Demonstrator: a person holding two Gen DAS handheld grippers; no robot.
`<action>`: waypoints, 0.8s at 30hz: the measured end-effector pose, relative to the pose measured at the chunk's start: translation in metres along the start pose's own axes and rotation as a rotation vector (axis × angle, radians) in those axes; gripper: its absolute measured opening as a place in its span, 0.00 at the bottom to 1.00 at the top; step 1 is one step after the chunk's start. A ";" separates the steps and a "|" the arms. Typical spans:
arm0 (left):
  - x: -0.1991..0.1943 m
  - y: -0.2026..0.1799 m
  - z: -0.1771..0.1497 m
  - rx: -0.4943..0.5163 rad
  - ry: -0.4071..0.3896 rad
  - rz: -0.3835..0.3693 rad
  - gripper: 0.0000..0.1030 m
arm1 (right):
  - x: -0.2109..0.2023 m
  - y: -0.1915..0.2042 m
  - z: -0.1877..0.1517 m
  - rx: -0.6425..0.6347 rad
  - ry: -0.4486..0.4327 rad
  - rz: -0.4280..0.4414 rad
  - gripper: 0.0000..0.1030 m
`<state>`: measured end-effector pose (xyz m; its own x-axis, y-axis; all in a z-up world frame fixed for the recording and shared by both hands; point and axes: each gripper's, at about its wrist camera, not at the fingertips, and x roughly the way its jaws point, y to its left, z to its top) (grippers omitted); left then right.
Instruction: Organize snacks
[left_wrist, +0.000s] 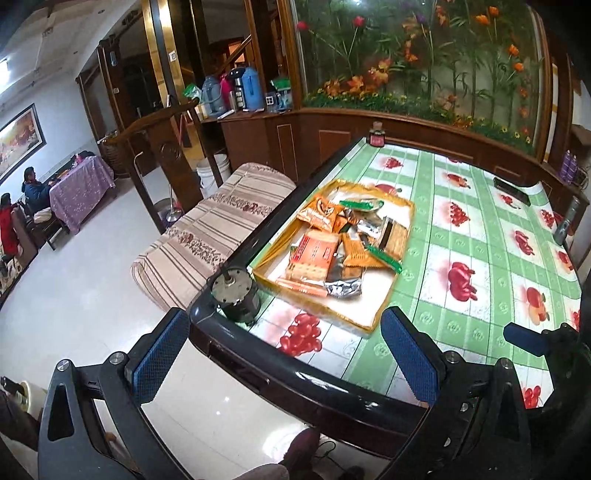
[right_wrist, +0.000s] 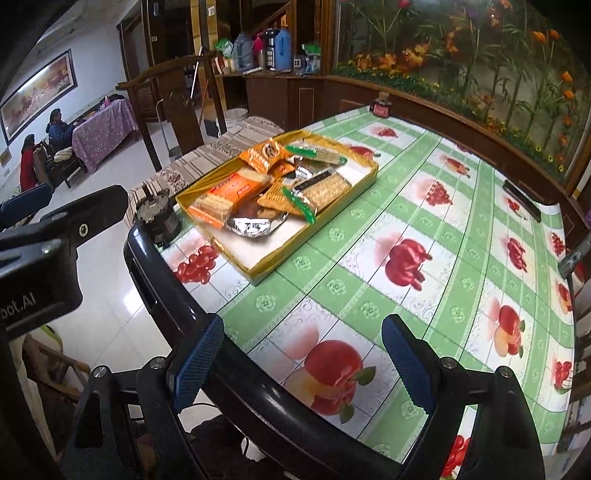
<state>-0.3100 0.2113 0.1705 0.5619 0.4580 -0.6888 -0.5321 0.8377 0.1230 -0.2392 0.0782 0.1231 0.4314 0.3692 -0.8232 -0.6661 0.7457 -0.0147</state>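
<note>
On the table (right_wrist: 424, 206), near the motor (right_wrist: 159, 218), the tray (right_wrist: 266, 269) holds light, crinkly, crushable snack packets (right_wrist: 225, 195)—pinch the sealed ends; both left gripper (left_wrist: 291, 354) and right gripper (right_wrist: 303, 362) gape wide, empty.

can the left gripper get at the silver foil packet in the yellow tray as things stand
Probably yes. The left gripper is open and empty, the silver foil packet lies at the yellow tray's near end, nothing between; the small motor sits off to the side.

Snack packets (right_wrist: 273, 184) piled in tray (right_wrist: 334, 218), tray on table (right_wrist: 424, 302) near its left edge; motor (right_wrist: 157, 218) beside tray's near-left corner; jar (right_wrist: 381, 107) behind tray at table's far edge.
</note>
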 end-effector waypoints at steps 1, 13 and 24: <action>0.002 0.001 -0.001 0.001 0.005 0.000 1.00 | 0.002 0.001 -0.001 -0.004 0.005 0.003 0.86; 0.016 0.006 -0.008 -0.003 0.063 0.004 1.00 | 0.008 0.014 -0.004 -0.038 0.029 0.029 0.86; 0.031 0.004 -0.013 0.009 0.114 -0.003 1.00 | 0.015 0.016 -0.003 -0.038 0.039 0.039 0.86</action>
<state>-0.3028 0.2251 0.1407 0.4876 0.4189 -0.7660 -0.5244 0.8420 0.1266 -0.2447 0.0942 0.1087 0.3808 0.3751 -0.8452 -0.7049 0.7093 -0.0028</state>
